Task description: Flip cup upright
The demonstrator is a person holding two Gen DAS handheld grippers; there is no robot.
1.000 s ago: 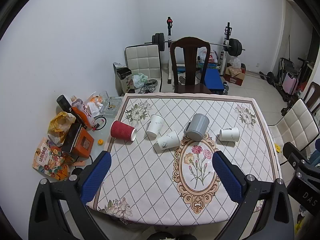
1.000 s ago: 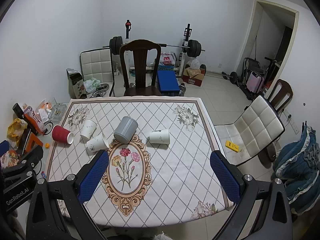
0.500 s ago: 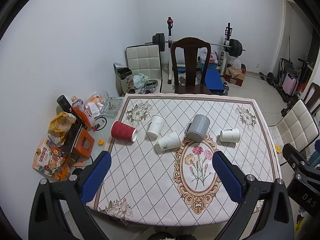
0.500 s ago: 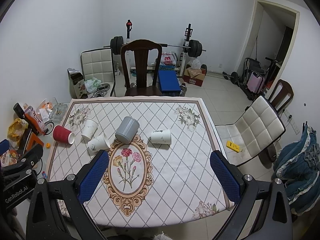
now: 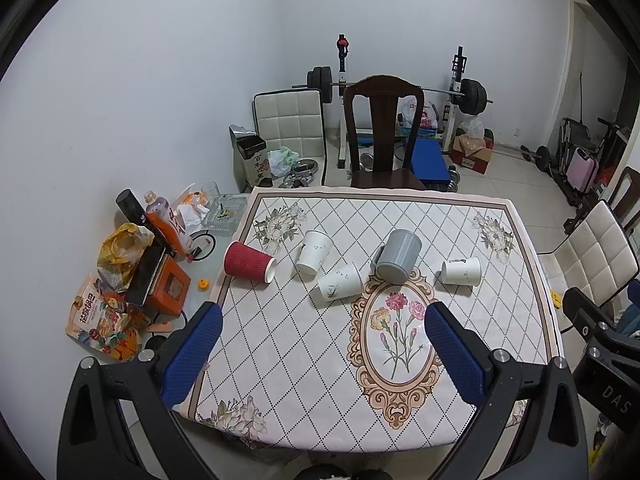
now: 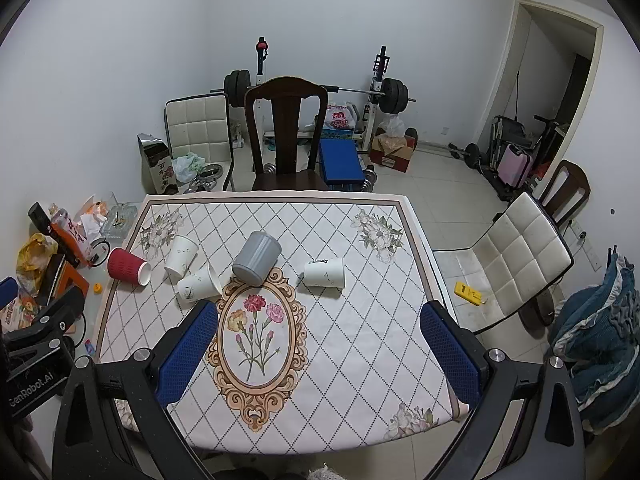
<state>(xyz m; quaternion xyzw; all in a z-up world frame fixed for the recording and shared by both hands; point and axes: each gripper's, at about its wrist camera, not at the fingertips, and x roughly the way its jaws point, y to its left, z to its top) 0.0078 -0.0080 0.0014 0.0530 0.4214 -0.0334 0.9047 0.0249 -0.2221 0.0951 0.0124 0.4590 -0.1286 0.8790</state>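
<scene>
Across the middle of the worktop (image 5: 280,360), five tipped or inverted cups are seen in a row: a red ribbed paper cup (image 5: 249,267) on its side, three white paper cups (image 5: 314,255) and a grey mug (image 5: 398,256). The left gripper (image 5: 324,344) and right gripper (image 6: 320,338) are held above the near edge, well apart from the cups, jaws spread wide and empty.

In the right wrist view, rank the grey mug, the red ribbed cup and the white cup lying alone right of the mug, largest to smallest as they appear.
1. Grey mug, clearly largest.
2. Red ribbed cup and lone white cup: they look about alike, so I won't rank them.
</scene>
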